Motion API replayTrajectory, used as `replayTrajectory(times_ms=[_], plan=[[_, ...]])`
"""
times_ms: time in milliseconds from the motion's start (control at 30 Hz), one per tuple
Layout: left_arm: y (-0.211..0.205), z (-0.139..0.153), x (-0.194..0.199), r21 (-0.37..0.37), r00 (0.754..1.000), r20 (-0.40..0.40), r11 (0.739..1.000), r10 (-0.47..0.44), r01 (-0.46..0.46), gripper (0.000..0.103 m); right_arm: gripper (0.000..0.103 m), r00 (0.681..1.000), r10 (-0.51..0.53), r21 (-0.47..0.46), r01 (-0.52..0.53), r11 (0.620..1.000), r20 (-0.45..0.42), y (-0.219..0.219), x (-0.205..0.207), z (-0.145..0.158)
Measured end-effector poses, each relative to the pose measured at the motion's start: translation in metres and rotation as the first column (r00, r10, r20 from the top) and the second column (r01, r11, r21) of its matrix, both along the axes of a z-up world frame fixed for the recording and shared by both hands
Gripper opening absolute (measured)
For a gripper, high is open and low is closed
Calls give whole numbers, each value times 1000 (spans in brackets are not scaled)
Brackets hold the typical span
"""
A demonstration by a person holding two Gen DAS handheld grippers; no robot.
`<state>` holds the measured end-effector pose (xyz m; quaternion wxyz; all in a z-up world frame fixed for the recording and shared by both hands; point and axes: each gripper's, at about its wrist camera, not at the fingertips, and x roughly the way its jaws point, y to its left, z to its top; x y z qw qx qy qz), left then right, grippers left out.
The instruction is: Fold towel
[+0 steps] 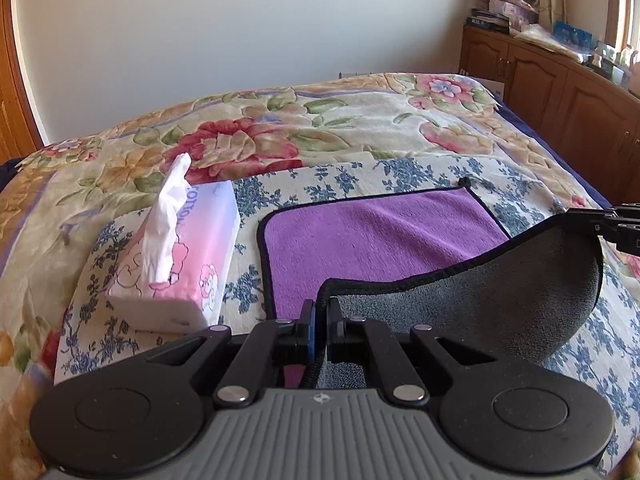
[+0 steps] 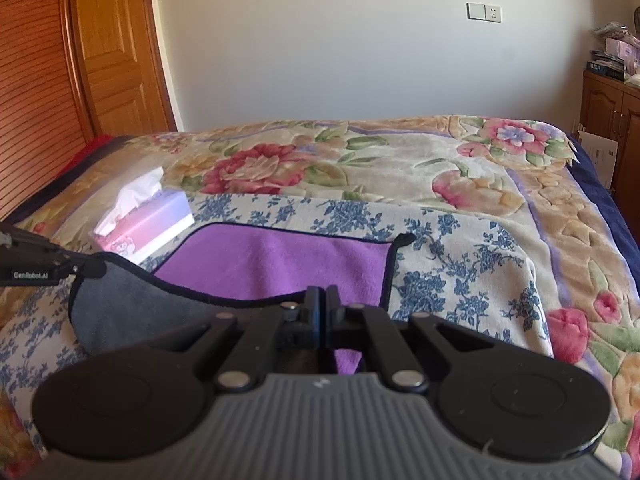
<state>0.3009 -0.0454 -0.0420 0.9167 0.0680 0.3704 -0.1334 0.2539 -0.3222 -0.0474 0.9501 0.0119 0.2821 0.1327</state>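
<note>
A towel, purple on top (image 1: 372,232) and grey underneath (image 1: 500,292), lies on the bed. Its near edge is lifted and curled over, showing the grey side. My left gripper (image 1: 321,308) is shut on the towel's near left corner. My right gripper (image 2: 322,298) is shut on the near right corner; it also shows at the right edge of the left wrist view (image 1: 616,224). In the right wrist view the purple side (image 2: 280,264) lies flat behind the raised grey flap (image 2: 132,304), and the left gripper (image 2: 86,266) pinches the flap's far end.
A pink tissue box (image 1: 192,264) stands just left of the towel, also seen in the right wrist view (image 2: 148,228). A blue-flowered cloth (image 1: 400,176) lies under the towel on a floral blanket (image 1: 280,132). Wooden cabinets (image 1: 560,92) stand at the right, a wooden door (image 2: 116,48) at the left.
</note>
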Motion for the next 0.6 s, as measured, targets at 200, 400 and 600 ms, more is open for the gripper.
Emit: replayTrajectory(times_ms=[200,400,600], plan=[[-2,2,12,1,1000,1,1000,-4,4,6,3,1000,1,-7,-1,1000,9,0,10,4],[-3,3,23,-5,1000,8,1000,-2,2,6,3,1000,7,-20,-6,1000,19,0,20,9],[-2,2,32,-10,1000,11,1000,1,-1,6,3,1000,7,-30,-6,1000,28,-1,28,9]])
